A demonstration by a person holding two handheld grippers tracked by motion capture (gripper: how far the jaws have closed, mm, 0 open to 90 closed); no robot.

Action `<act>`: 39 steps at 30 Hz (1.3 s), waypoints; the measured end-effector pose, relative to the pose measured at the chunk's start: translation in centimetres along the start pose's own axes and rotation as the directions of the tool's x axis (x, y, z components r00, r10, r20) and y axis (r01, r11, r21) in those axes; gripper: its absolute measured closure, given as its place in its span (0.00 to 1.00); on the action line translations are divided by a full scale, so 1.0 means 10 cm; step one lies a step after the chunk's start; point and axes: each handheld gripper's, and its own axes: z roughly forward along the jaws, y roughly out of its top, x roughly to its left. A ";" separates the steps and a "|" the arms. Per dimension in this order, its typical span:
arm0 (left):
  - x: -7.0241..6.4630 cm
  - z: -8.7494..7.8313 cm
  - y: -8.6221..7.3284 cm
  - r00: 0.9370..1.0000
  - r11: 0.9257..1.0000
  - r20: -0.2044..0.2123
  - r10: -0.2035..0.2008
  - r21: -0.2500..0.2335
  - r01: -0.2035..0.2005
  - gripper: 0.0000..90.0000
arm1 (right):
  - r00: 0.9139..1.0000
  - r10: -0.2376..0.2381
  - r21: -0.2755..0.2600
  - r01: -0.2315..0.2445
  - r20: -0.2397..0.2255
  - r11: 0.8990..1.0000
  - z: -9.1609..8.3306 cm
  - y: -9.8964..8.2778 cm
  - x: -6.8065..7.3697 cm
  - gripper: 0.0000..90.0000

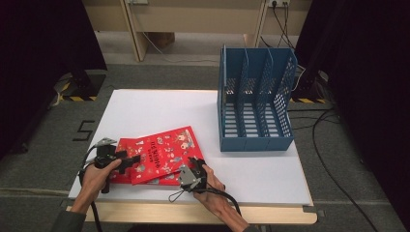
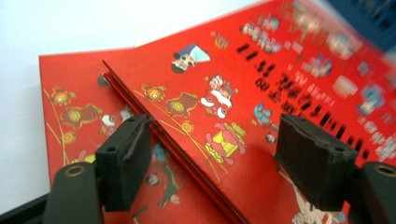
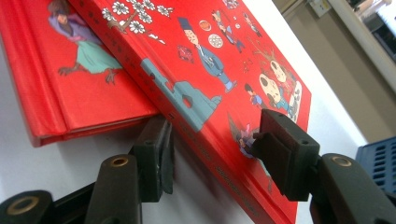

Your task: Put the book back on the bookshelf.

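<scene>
Two red picture books lie stacked near the table's front left. The top book (image 1: 167,147) (image 2: 280,93) (image 3: 210,60) sits askew on the lower book (image 1: 126,145) (image 2: 70,93) (image 3: 70,88). My left gripper (image 1: 129,162) (image 2: 215,163) is open over the books' left end, and the top book's edge runs between its jaws. At the front right corner, my right gripper (image 1: 196,163) (image 3: 217,154) is open. One of its jaws is below the top book's edge and the other above the cover.
A blue slotted file rack (image 1: 256,101) (image 3: 378,158) stands upright on the right side of the white table (image 1: 159,106), its slots holding nothing. Black cables trail on the floor at the right. A wooden desk stands beyond the table.
</scene>
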 end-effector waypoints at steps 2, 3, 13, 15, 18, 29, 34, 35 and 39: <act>0.02 -0.06 0.03 0.999 0.999 0.008 -0.033 -0.035 0.033 0.26 | 0.999 0.042 0.001 -0.042 -0.015 0.999 0.00 0.00 -0.01 0.53; 0.02 -0.08 0.04 0.999 0.998 0.006 -0.036 -0.042 0.037 0.26 | 0.996 0.085 -0.002 -0.085 -0.036 0.996 0.00 -0.02 -0.03 0.53; -0.13 -0.12 0.17 0.987 0.993 0.130 -0.093 -0.066 0.102 0.32 | 0.951 0.286 -0.026 -0.291 -0.117 0.956 -0.05 -0.12 -0.12 0.53; -0.20 -0.11 0.20 0.989 0.995 0.127 -0.072 -0.064 0.081 0.39 | 0.949 0.292 -0.029 -0.298 -0.120 0.954 -0.05 -0.12 -0.11 0.53; -0.28 -0.08 0.24 0.993 0.997 0.107 -0.055 -0.049 0.061 0.43 | 0.948 0.294 -0.037 -0.300 -0.119 0.953 -0.05 -0.13 -0.10 0.53; -0.51 -0.12 0.40 0.989 0.994 0.131 -0.073 -0.069 0.083 0.59 | 0.949 0.301 -0.101 -0.310 -0.090 0.945 -0.12 -0.11 -0.10 0.55; -0.69 -0.08 0.44 0.988 0.996 0.144 -0.049 -0.066 0.059 0.60 | 0.973 0.231 -0.161 -0.232 -0.024 0.959 -0.16 0.10 -0.06 0.55; -0.71 -0.07 0.45 0.988 0.996 0.146 -0.045 -0.065 0.055 0.60 | 0.978 0.209 -0.165 -0.207 -0.003 0.964 -0.15 0.14 -0.05 0.55; -0.80 -0.06 0.48 0.985 0.996 0.165 -0.046 -0.071 0.058 0.58 | 0.982 0.184 -0.201 -0.174 0.034 0.964 -0.09 0.24 -0.03 0.58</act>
